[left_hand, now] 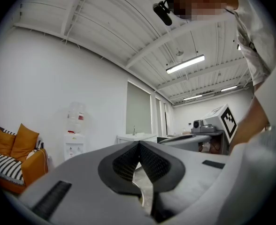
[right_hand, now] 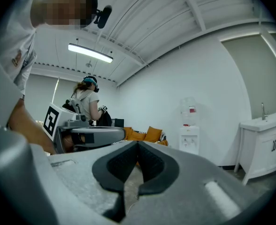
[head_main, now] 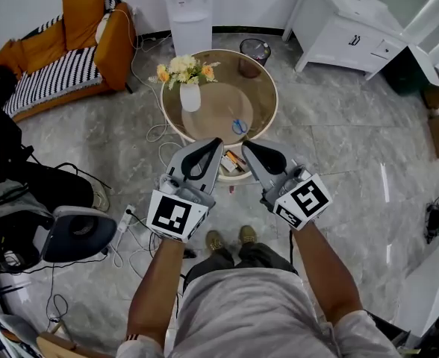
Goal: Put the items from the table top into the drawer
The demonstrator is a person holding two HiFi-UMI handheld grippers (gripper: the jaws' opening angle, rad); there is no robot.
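In the head view a round glass-topped table (head_main: 270, 88) stands in front of me. On it are a white vase of flowers (head_main: 190, 95) and a small blue item (head_main: 240, 126) near the front edge. Under that edge an open drawer (head_main: 233, 165) shows some small things inside. My left gripper (head_main: 218, 142) and right gripper (head_main: 246, 145) hang side by side just short of the table, above the drawer, both shut and empty. In the left gripper view the left gripper's tips (left_hand: 139, 143) meet. The right gripper's tips (right_hand: 138, 144) also meet in its own view, and both point level into the room.
Behind the table are a water dispenser (head_main: 189, 17) and a dark bin (head_main: 254, 56). An orange sofa (head_main: 63, 51) is at back left, a white cabinet (head_main: 354, 32) at back right. Cables (head_main: 141, 222) lie on the floor at left. Another person (right_hand: 86, 100) stands across the room.
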